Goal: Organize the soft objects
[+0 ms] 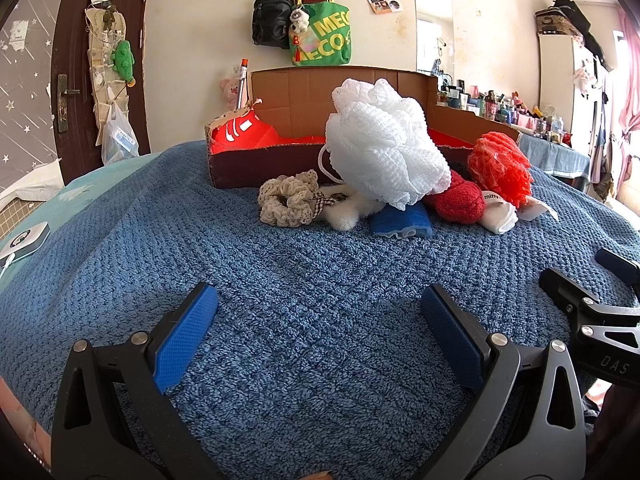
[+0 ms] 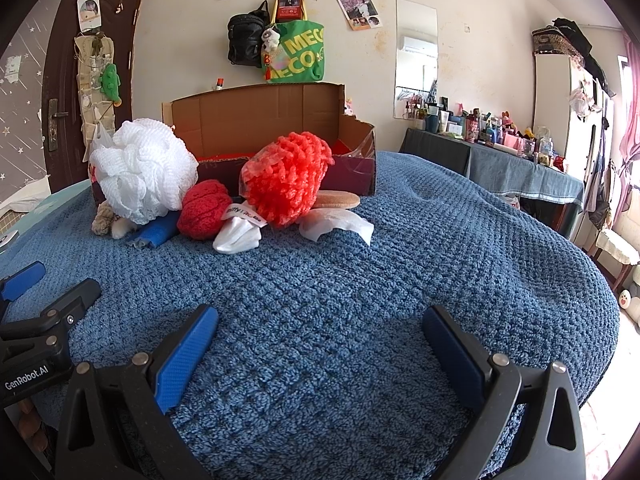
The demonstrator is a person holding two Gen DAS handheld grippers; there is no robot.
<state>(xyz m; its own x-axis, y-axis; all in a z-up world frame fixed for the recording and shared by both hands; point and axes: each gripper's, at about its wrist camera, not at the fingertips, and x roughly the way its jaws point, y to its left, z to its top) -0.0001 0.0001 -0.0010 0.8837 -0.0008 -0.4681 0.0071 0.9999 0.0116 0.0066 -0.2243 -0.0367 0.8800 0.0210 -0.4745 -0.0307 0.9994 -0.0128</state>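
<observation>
Nearest, the left tool (image 1: 320,336) and the right tool (image 2: 320,348) both sit low over the blue knitted blanket (image 2: 400,280) on the bed, each spread wide with nothing between its blue pads. They lie side by side, close together, well short of the pile.

Farther on, the soft things are heaped just in front of the cardboard box (image 2: 256,120). From the left: a cream crochet scrunchie (image 1: 286,198), a folded blue cloth (image 1: 400,220), the white mesh bath pouf (image 1: 384,144) piled on top, a dark red knitted ball (image 2: 204,210), white socks (image 2: 236,234) with a label, and an orange-red mesh pouf (image 2: 286,178) leaning on the box front, a tan round pad (image 2: 338,200) behind it.

The box, open-topped with something red already inside, seems the likely home. A sound start would be the white pouf: it sits uppermost and hides the rest. Take it through its bulk rather than by the cord, since mesh collapses and slips, and lift clear of the box wall before letting go.
</observation>
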